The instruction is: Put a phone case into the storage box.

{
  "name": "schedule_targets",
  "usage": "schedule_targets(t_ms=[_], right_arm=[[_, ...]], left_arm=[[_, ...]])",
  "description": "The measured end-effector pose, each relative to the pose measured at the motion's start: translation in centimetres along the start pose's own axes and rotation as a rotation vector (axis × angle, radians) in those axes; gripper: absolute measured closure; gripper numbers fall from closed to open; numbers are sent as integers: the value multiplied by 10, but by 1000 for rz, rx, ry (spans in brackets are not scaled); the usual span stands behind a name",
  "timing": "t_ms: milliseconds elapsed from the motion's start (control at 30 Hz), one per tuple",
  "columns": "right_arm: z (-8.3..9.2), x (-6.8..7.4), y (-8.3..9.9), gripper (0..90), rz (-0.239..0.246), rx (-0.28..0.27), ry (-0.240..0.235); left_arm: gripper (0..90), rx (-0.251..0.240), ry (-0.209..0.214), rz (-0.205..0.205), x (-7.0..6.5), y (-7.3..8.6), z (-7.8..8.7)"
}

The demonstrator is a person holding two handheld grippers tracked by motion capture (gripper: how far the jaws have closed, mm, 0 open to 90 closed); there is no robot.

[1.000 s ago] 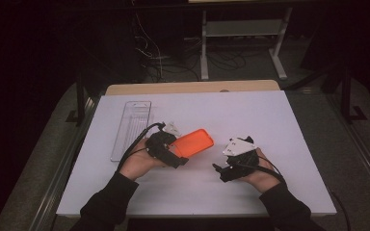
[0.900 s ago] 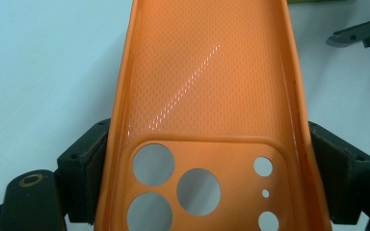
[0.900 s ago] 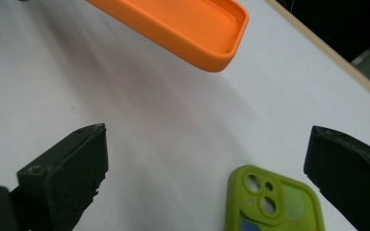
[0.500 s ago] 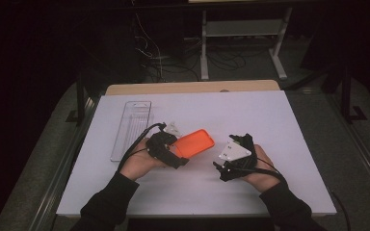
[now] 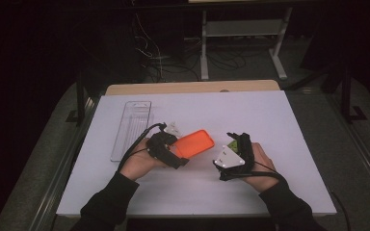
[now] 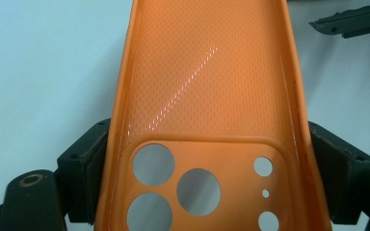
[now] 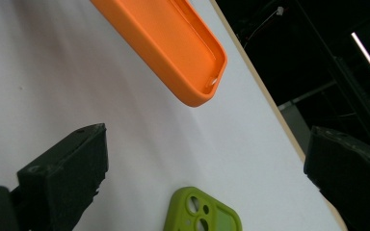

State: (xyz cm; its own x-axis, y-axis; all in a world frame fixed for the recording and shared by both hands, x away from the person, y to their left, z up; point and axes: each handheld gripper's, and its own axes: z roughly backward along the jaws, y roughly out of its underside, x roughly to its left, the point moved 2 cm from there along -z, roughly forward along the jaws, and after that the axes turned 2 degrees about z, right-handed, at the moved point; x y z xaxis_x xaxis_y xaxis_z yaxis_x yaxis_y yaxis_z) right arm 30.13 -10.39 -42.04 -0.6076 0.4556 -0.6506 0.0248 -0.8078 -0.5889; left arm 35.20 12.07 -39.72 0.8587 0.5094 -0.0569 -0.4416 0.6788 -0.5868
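The left tongs are being held low over the white desk, and an orange phone case is being pinched between them. In the left gripper view the case is being squeezed at its two long sides, close to the end with the round camera holes, and the black pads are being pressed flat against it. The case is being kept off the desk, near the middle, with its hollow side facing up.

The right tongs are being held just to the right of the orange case, not touching it. They are being kept spread wide, and nothing is being pinched in them. In the right gripper view a wide gap is being shown between the two black jaws, with bare desk between them.

A green phone case is being shown in the right gripper view, lying flat on the desk in front of the right tongs, with its camera holes facing up. In the high view a small bit of green is being shown beside the right tongs, and the rest is being hidden by the gripper.

A clear plastic tray is being shown in the high view, lying on the left part of the desk, well apart from the cases.
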Motion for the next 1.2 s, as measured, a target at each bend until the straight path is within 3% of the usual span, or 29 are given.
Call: schedule_targets(t_ms=[133, 300, 433, 467, 533, 667, 767, 900, 933, 967, 1067, 1167, 1200], right_arm=[[1, 4, -1, 9, 40, 9, 26], [4, 6, -2, 9, 163, 7, 82], [7, 6, -3, 9, 215, 15, 105], [7, 7, -4, 9, 201, -4, 129], [8, 7, -5, 9, 219, -3, 141], [9, 9, -8, 9, 282, -19, 171], [7, 12, -11, 10, 344, -35, 206], [3, 15, -11, 10, 387, -39, 226], [2, 17, -11, 10, 392, -27, 215], [1, 19, -10, 11, 404, -23, 221], [-3, 23, -11, 17, 460, -28, 236], [-4, 25, -12, 43, 497, -30, 236], [-5, 25, -14, 58, 525, -40, 254]], left_arm=[[158, 7, -3, 4, 1, -1, -1], [158, 11, 5, 1, -2, -5, -5], [158, 10, 10, 5, -4, -6, -5], [158, 13, 12, 3, -5, -6, -6], [158, 13, 17, -1, -5, -7, -7], [158, 27, 10, -38, -6, -10, -6], [158, 14, 7, -25, -5, -11, -3], [158, 0, 14, -17, -3, -10, 1], [158, -11, 18, 0, -3, -10, 0], [158, 1, 17, -17, -2, -10, 2], [158, -2, 25, -18, -1, -10, 2], [158, -17, 29, -1, -3, -11, 2], [158, -6, 30, -21, -2, -11, 3]])
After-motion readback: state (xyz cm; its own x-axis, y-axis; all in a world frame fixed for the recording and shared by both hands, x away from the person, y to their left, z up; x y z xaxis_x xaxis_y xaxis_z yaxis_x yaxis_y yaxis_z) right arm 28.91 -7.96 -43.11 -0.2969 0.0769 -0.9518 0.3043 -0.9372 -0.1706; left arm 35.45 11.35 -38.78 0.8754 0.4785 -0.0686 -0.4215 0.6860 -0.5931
